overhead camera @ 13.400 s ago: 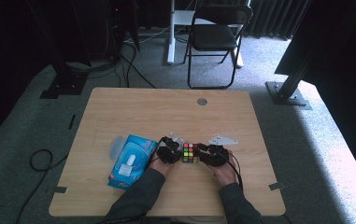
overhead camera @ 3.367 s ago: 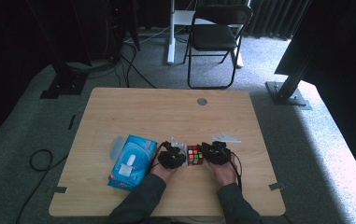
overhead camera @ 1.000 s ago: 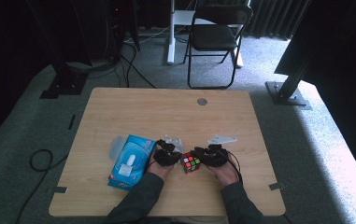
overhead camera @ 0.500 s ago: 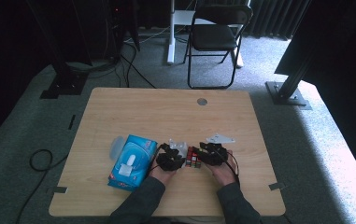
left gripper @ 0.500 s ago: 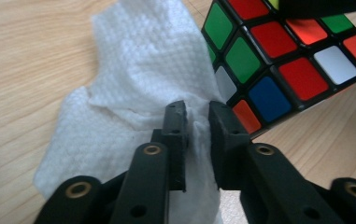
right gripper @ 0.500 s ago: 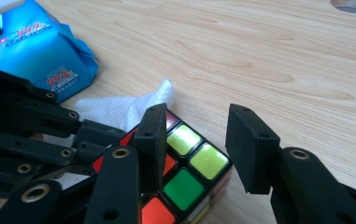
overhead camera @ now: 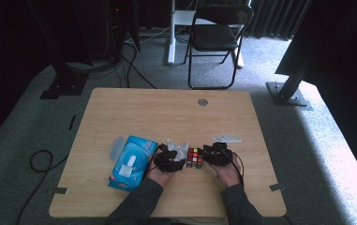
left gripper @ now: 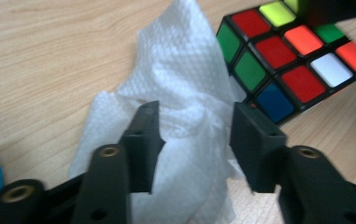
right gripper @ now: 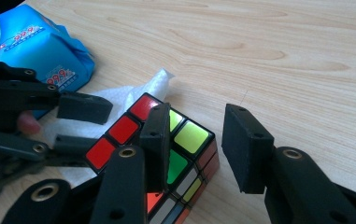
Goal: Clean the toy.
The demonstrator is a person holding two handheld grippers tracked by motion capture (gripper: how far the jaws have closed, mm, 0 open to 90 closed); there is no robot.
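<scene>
A scrambled Rubik's cube rests on the wooden table between both grippers. My left gripper stands open over a crumpled white tissue. Its jaws have just been opening, and the tissue lies loose between them, unpinched. The cube is just beyond the tissue's right side. My right gripper is open and its jaws have just been closing. One jaw crosses in front of the cube, the other stands clear of its right corner with bare wood between. The left gripper faces it across the cube.
A blue pack of tissues lies left of the left hand, close to the table's near left part. A round grommet sits in the far table edge. A folding chair and cables are on the floor beyond.
The cube has shifted slightly away from the person since a second ago. Both hands stay at about the same spot beside it.
</scene>
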